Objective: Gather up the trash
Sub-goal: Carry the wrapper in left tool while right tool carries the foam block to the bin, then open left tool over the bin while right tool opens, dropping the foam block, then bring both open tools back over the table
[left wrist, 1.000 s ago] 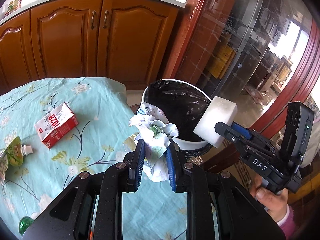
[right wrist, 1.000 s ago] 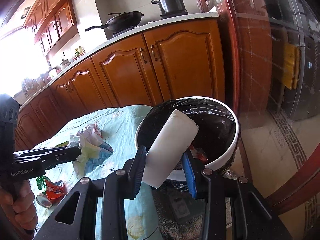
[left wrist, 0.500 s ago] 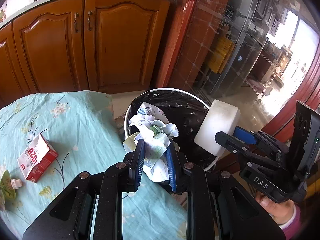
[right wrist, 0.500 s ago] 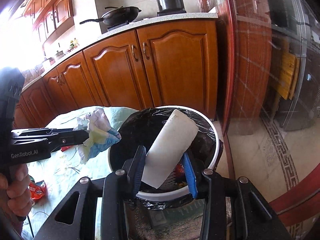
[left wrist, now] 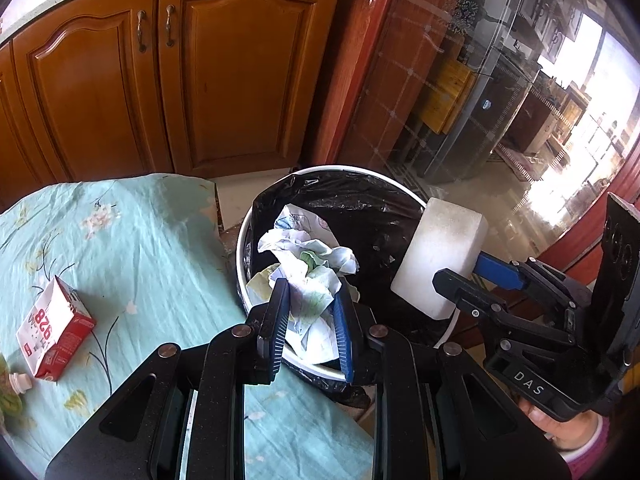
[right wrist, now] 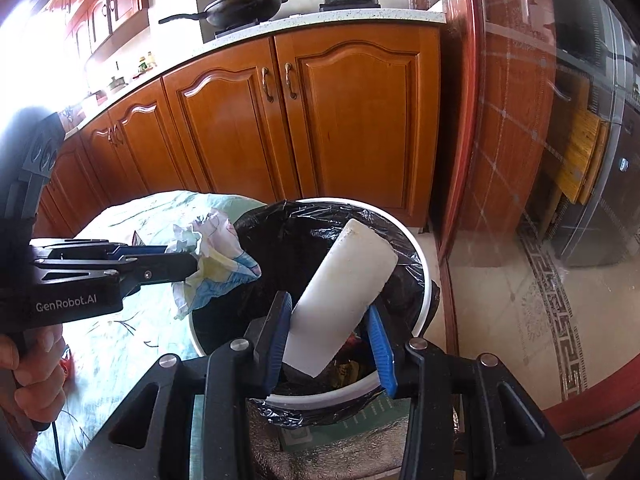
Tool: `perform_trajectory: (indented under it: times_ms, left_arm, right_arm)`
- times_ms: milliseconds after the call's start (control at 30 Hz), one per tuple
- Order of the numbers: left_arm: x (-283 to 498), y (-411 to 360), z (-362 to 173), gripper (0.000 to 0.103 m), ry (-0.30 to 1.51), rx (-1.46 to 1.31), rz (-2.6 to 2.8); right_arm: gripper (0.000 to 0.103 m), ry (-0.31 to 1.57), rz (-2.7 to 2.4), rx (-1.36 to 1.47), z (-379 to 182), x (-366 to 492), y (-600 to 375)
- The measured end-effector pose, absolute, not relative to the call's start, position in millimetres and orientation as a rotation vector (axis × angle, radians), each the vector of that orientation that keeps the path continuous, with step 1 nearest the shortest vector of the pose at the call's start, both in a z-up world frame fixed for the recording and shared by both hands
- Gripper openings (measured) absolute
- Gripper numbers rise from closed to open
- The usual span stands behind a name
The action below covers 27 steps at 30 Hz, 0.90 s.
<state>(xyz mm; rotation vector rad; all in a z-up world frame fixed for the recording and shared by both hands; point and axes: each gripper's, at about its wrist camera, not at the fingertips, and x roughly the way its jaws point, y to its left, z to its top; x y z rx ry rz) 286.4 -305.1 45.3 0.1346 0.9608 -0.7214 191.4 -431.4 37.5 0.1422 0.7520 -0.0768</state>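
Note:
My left gripper [left wrist: 308, 296] is shut on a crumpled wad of printed paper [left wrist: 308, 264] and holds it over the near-left rim of the white bin [left wrist: 320, 170] lined with a black bag. The wad also shows in the right wrist view [right wrist: 216, 264]. My right gripper [right wrist: 326, 320] is shut on a white foam block [right wrist: 340, 292] and holds it tilted above the bin's [right wrist: 424, 276] opening. The block [left wrist: 440, 256] hangs over the bin's right side in the left wrist view.
A red and white carton [left wrist: 52, 332] and a green pouch with a white cap [left wrist: 12, 388] lie on the teal flowered tablecloth [left wrist: 140, 240]. Wooden cabinets [right wrist: 320, 120] stand behind the bin. A glass door [right wrist: 560, 160] is on the right. Some trash lies in the bin bottom.
Both grippers have moved toward the bin with their loads. The paper wad has gone from over the table edge to over the bin's rim, and the foam block sits further over the opening.

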Motion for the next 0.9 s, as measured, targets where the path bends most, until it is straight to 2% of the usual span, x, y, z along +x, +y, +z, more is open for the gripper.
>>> perform_trajectory:
  times_ms: [167,233,500,567,633,700,900]
  left_arm:
    - [290.0,-304.5,40.3,0.035,0.990,0.117,-0.705]
    - [288.7,-303.7,39.5,0.035,0.991,0.111,-0.708]
    - [271.8,-275.7,46.5,0.035,0.960,0.069,-0.688]
    - [266.7,-261.5,46.8,0.035,0.960,0.041,-0.679]
    - [260.6,-245.2,46.8,0.035,0.961,0.006,-0.671]
    - [253.3,-227.8,46.6,0.035,0.957,-0.021,-0.656]
    - [233.0,-179.8,49.4,0.035,0.933,-0.080,-0.592]
  right_arm:
    - [0.044,0.758,-0.074,0.146,37.6,192.9,-433.5]
    - [0.048,0.756,-0.076,0.147,37.7,191.0,-433.5]
    - [0.048,0.743,-0.081,0.183,37.7,179.9,-431.7]
    - [0.053,0.731,-0.074,0.203,38.1,174.5,-428.7]
    - [0.064,0.712,-0.063,0.233,38.2,168.3,-424.7]
    - [0.070,0.690,-0.047,0.270,37.4,161.6,-420.8]
    - [0.074,0.683,-0.004,0.362,33.7,148.5,-400.8]
